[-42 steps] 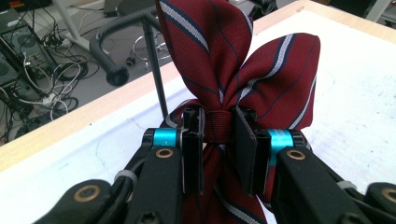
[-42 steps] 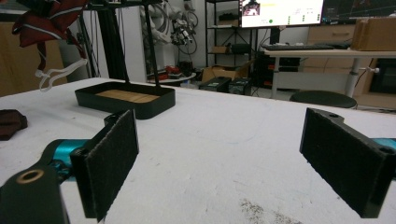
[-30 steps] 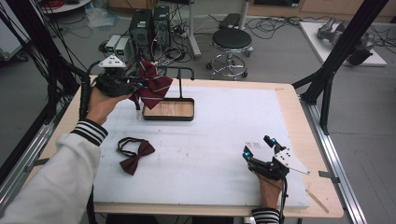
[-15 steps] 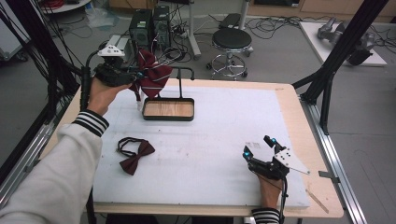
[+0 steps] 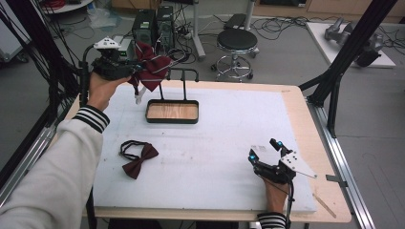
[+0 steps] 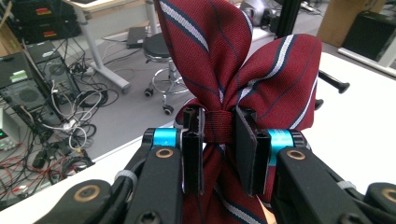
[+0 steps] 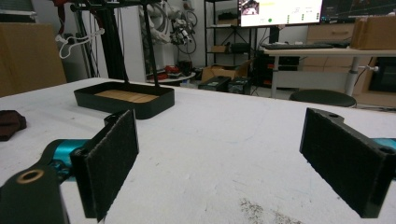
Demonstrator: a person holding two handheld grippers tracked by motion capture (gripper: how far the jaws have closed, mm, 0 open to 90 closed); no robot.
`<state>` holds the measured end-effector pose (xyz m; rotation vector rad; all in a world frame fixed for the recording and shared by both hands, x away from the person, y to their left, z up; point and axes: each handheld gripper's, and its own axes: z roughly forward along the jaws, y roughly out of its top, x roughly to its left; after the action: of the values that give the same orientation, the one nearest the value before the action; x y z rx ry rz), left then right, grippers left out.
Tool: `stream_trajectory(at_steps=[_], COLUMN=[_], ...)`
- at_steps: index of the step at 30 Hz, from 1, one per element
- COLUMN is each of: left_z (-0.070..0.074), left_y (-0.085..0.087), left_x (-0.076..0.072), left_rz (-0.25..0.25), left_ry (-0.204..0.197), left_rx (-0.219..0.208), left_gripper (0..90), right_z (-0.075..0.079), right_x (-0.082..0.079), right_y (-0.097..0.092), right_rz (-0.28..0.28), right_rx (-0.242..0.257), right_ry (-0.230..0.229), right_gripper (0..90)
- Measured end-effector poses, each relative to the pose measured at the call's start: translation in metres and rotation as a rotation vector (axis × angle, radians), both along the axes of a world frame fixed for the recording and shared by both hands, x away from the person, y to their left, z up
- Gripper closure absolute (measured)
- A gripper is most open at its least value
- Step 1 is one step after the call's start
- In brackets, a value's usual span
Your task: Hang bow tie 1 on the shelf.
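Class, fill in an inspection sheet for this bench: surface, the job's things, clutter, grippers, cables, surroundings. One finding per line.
Surface: white mat on a wooden table, lightly scuffed.
Job's things: striped bow tie held up beside the stand's bar; plain bow tie lying on the mat; stand with a wood-lined tray base.
Clutter: nothing seen on the mat.
Grippers: left gripper shut on the striped tie's knot; right gripper open, low over the mat.
Cables: tangle on the floor.
Surroundings: stool, computer towers, black frame posts.
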<state>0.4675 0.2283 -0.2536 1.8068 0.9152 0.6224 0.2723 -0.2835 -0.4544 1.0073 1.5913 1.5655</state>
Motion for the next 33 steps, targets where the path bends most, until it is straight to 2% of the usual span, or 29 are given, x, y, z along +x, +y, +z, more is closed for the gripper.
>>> stream_trajectory(at_steps=[8,13,17,21,23,29,31,32,33], left_z=[-0.007,-0.015,-0.021,-0.025,-0.030,-0.032,-0.037,-0.045,-0.045], left_y=[0.016,0.031,0.040,0.045,0.049,0.052,0.053,0.055,0.055], left_x=[0.005,0.005,0.004,0.004,0.003,0.001,0.000,-0.001,-0.001], left_rz=[0.048,0.094,0.111,0.118,0.113,0.107,0.106,0.110,0.110], left_ry=[0.008,0.017,0.027,0.034,0.052,0.050,0.065,0.080,0.080], left_rx=[-0.009,-0.019,-0.014,-0.020,-0.019,-0.015,0.002,0.008,0.008], left_gripper=[73.7,73.7,73.7,73.7,73.6,73.6,73.6,73.6,73.6], right_z=[0.000,0.000,0.000,0.000,0.000,0.000,0.000,0.000,0.000], right_x=[0.000,0.000,0.000,0.000,0.000,0.001,0.000,0.000,0.000], right_y=[0.000,0.000,0.000,0.000,0.000,0.000,0.000,0.000,0.000], right_rz=[0.000,-0.002,-0.002,-0.002,-0.001,-0.003,-0.002,-0.002,-0.002], right_rx=[-0.002,-0.004,-0.003,-0.004,-0.005,-0.007,-0.005,-0.009,-0.008], right_ry=[-0.001,-0.002,0.000,0.003,0.001,0.000,0.001,0.002,0.000], right_gripper=[10.9,10.9,10.9,10.9,10.9,10.9,10.9,10.9,10.9])
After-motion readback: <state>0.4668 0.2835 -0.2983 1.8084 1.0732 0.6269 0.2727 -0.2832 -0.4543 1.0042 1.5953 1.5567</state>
